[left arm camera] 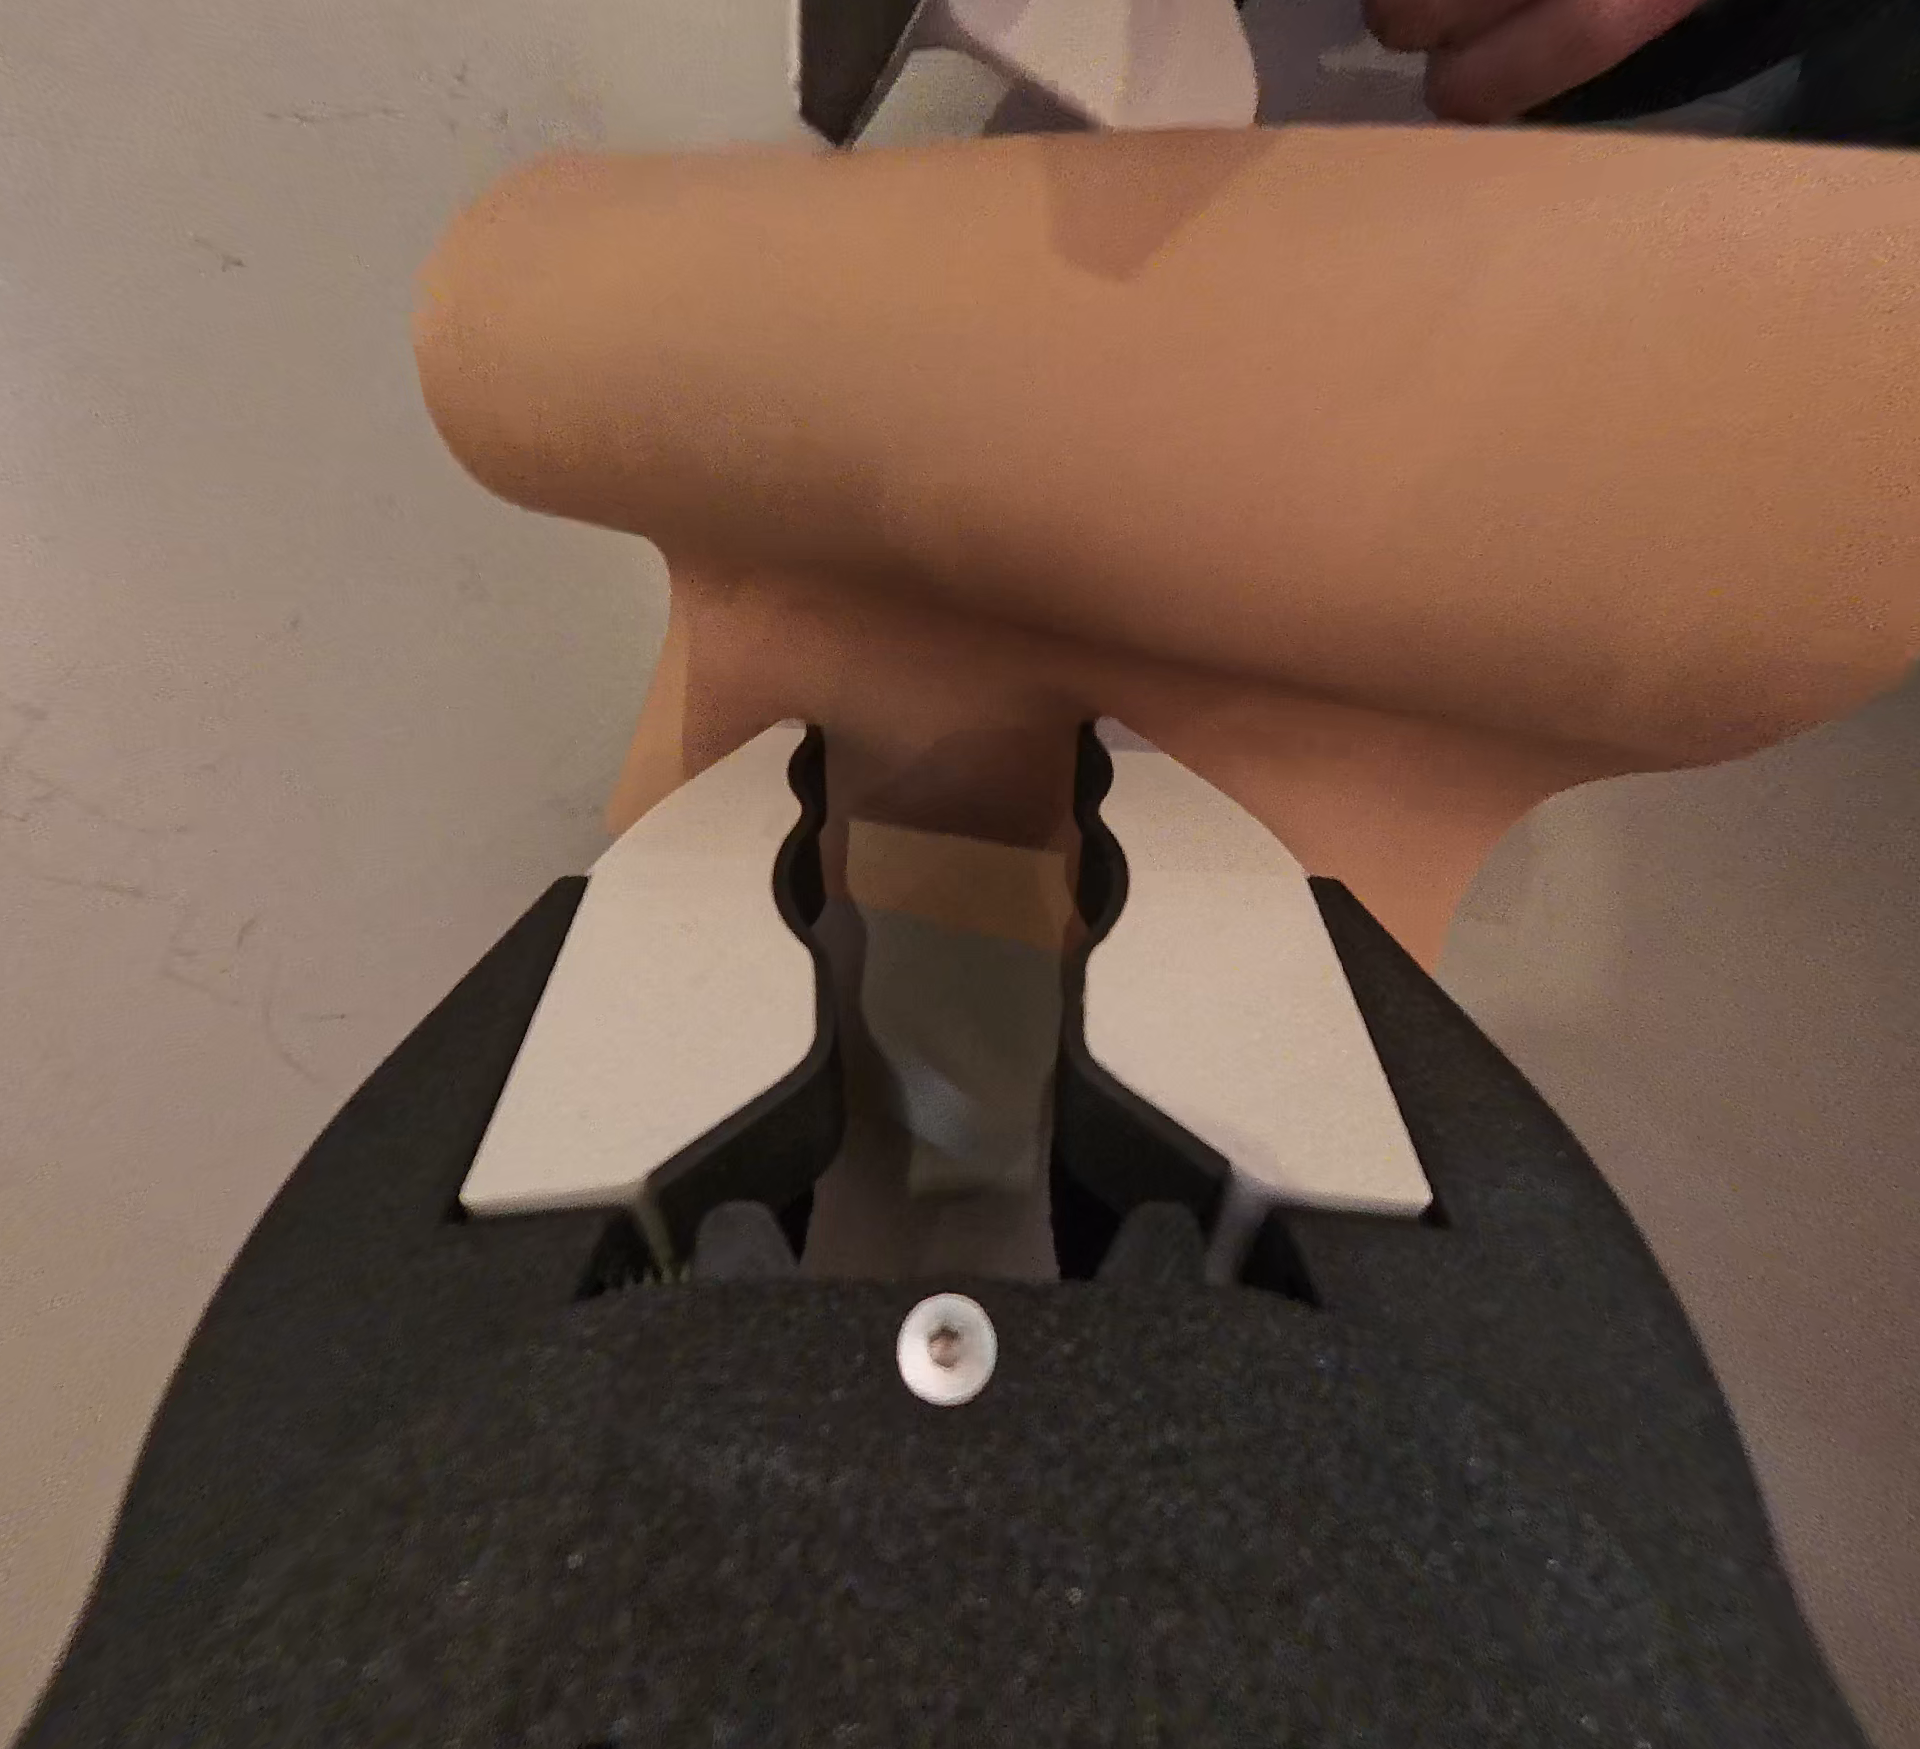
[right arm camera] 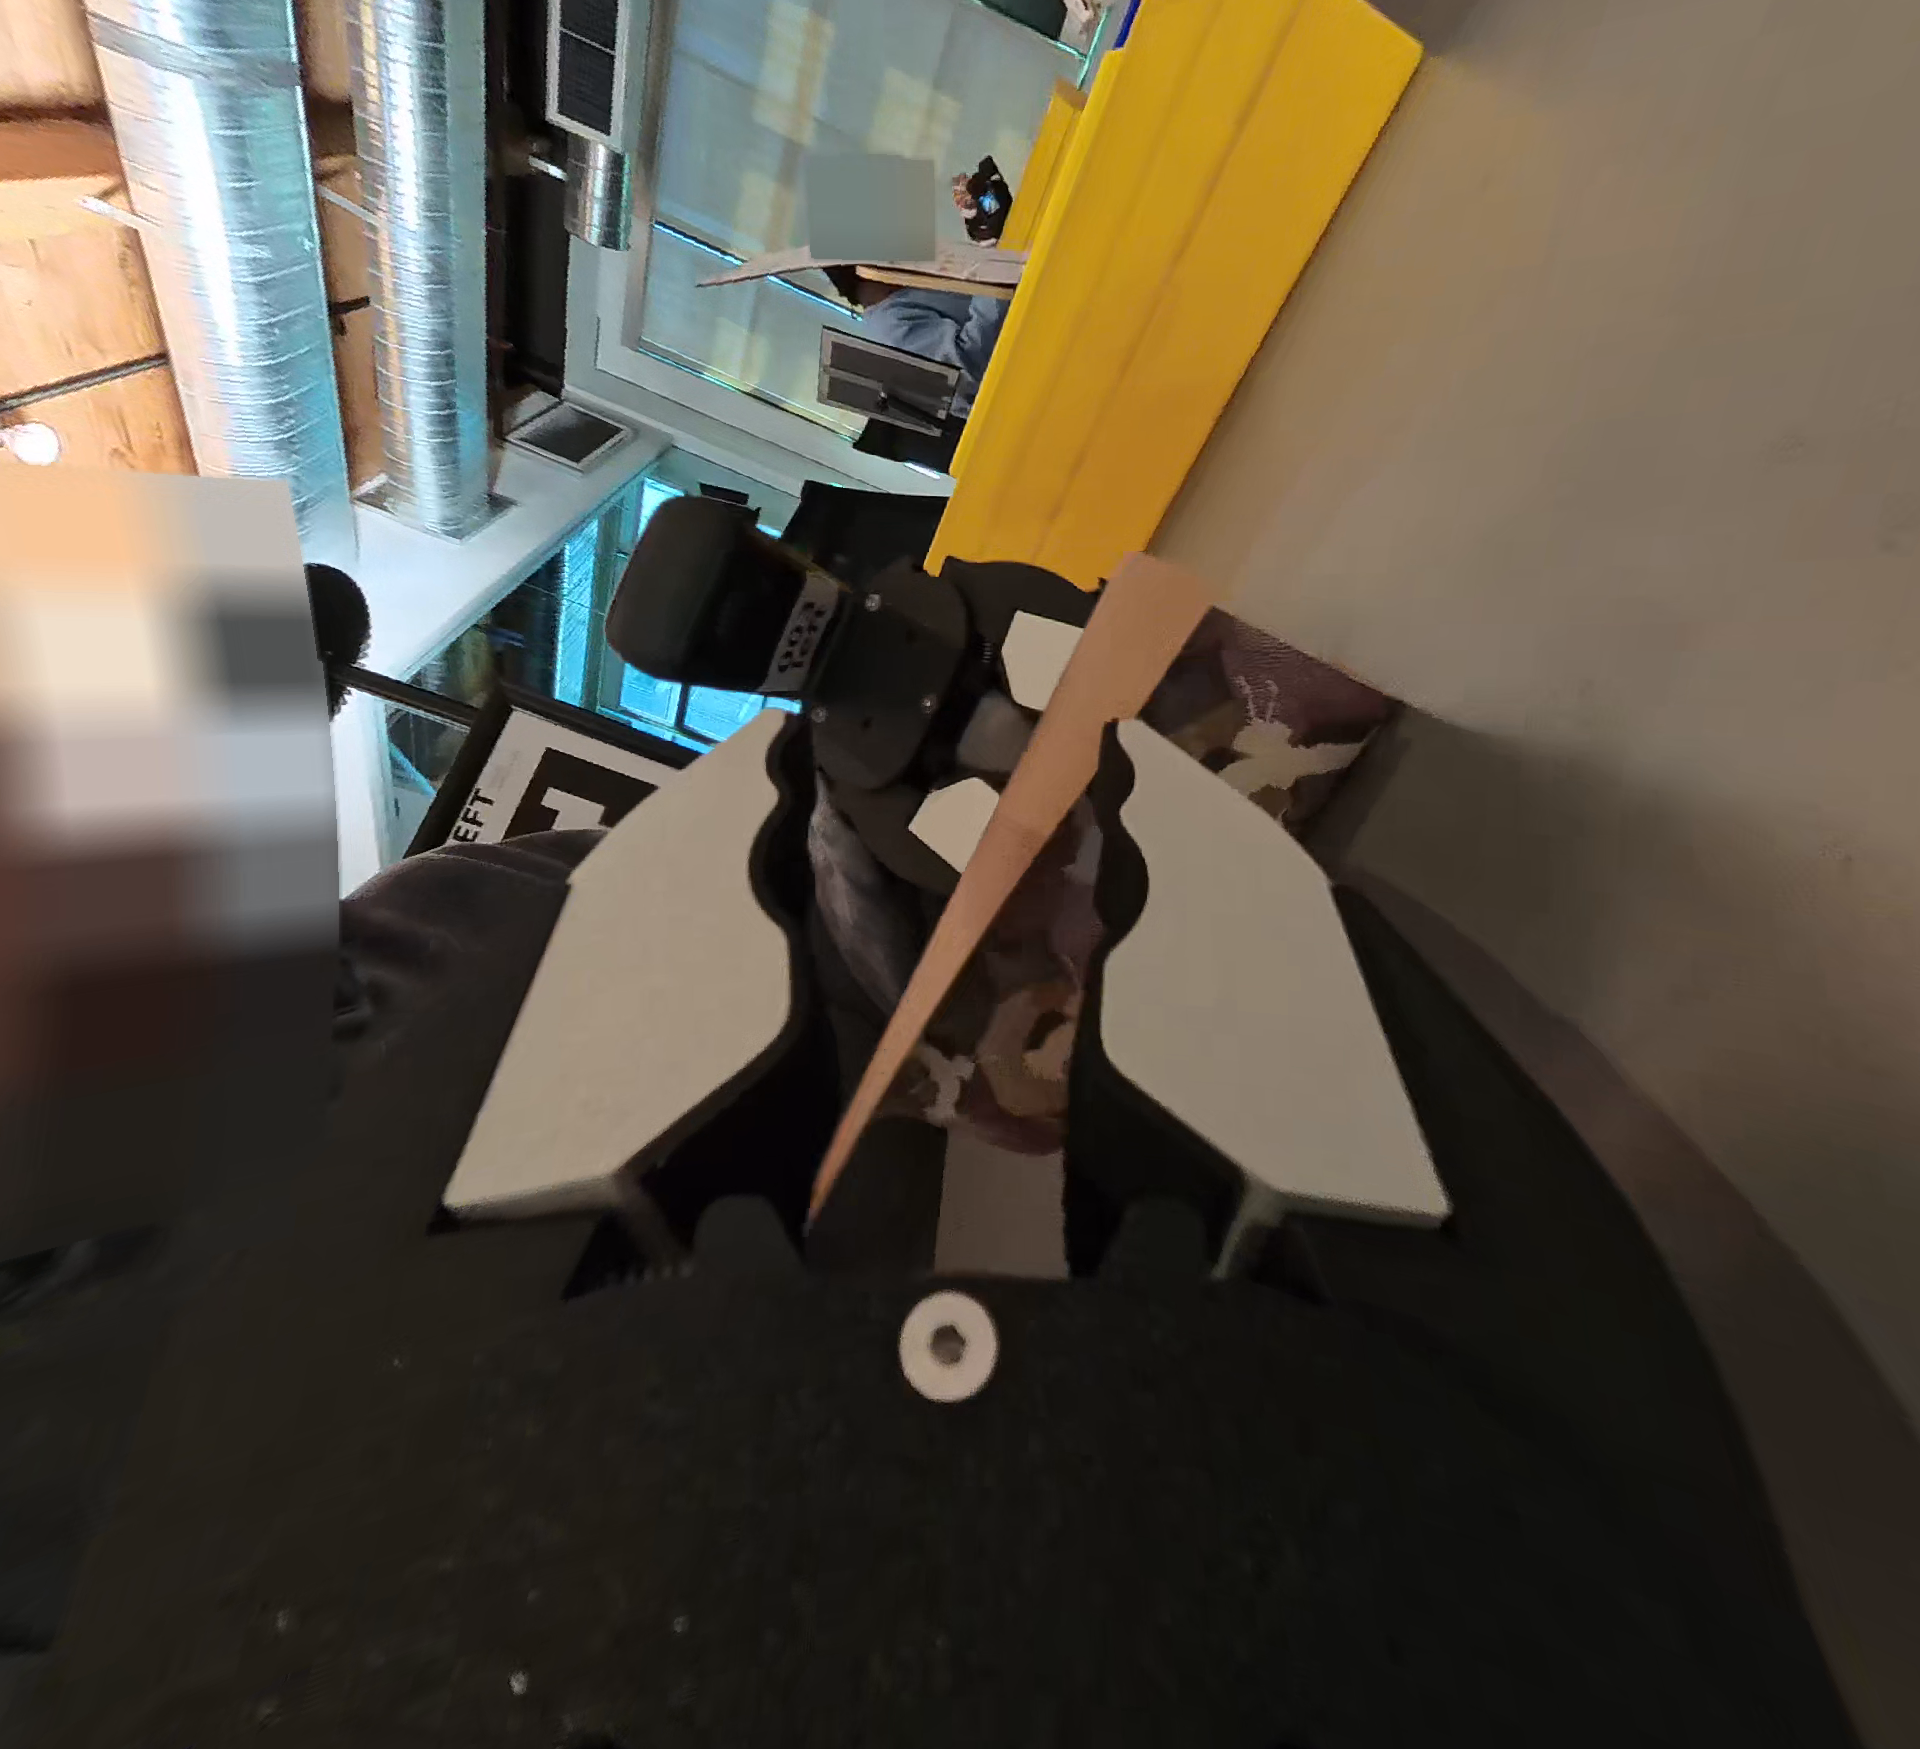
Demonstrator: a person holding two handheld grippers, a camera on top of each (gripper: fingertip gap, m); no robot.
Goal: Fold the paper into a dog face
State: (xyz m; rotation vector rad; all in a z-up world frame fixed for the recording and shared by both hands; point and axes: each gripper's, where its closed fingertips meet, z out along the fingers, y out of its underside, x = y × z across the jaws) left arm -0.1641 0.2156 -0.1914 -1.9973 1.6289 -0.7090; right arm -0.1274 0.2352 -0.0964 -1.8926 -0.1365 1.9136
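Both grippers look only part-open around the tan paper (left arm camera: 1143, 411), left gripper (left arm camera: 945, 764) under its curled sheet and right gripper (right arm camera: 951, 826) straddling its edge, so honestly a loose squeeze could let it slip or crease crooked.

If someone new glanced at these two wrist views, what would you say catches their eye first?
In the left wrist view, the tan paper dominates, curling in a big roll across the middle, with the left gripper open around its lower edge. In the right wrist view, bright yellow bins stand out at upper right on the table, and the same paper shows edge-on as a thin diagonal strip between the open fingers of the right gripper.
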